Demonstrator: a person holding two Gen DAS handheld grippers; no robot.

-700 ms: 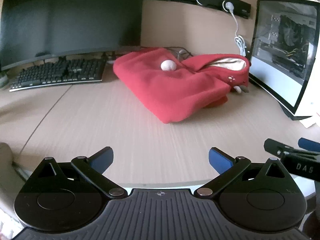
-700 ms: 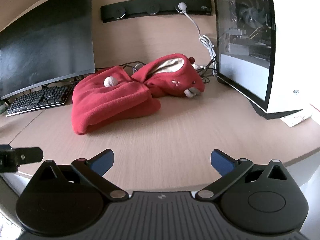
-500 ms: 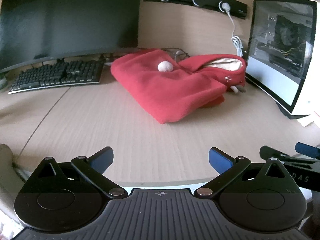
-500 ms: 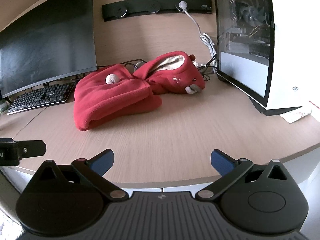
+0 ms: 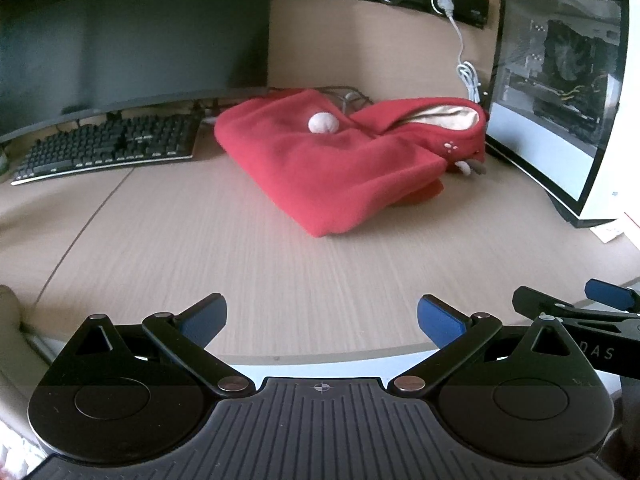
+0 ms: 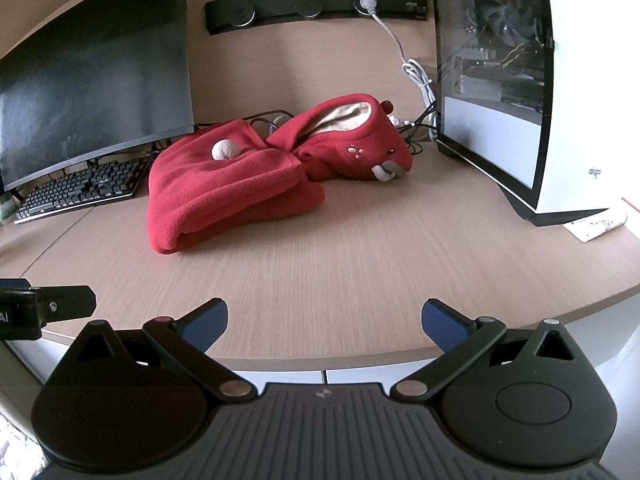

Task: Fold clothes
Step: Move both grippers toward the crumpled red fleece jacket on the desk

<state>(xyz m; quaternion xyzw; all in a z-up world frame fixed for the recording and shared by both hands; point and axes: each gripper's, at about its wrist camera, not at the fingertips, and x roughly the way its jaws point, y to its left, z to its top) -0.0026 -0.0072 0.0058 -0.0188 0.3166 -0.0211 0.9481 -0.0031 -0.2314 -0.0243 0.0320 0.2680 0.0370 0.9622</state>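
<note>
A red fleece hooded garment [image 5: 340, 164] lies folded in a thick bundle on the wooden desk [image 5: 200, 248], with a pale pom-pom [image 5: 323, 123] on top and a cream-lined hood to the right. It also shows in the right wrist view [image 6: 248, 184]. My left gripper [image 5: 322, 318] is open and empty near the desk's front edge, well short of the garment. My right gripper [image 6: 325, 320] is open and empty, also at the front edge. The right gripper's tip shows in the left wrist view [image 5: 576, 308].
A black keyboard [image 5: 108, 148] and a dark curved monitor [image 5: 128, 32] stand at the back left. A white PC case [image 6: 520, 80] with a glass side stands at the right. A white cable [image 6: 416, 76] hangs from a wall socket strip. A paper slip [image 6: 596, 226] lies beside the case.
Both grippers have drawn back a little toward the desk's front edge and stay open. The garment has not moved.
</note>
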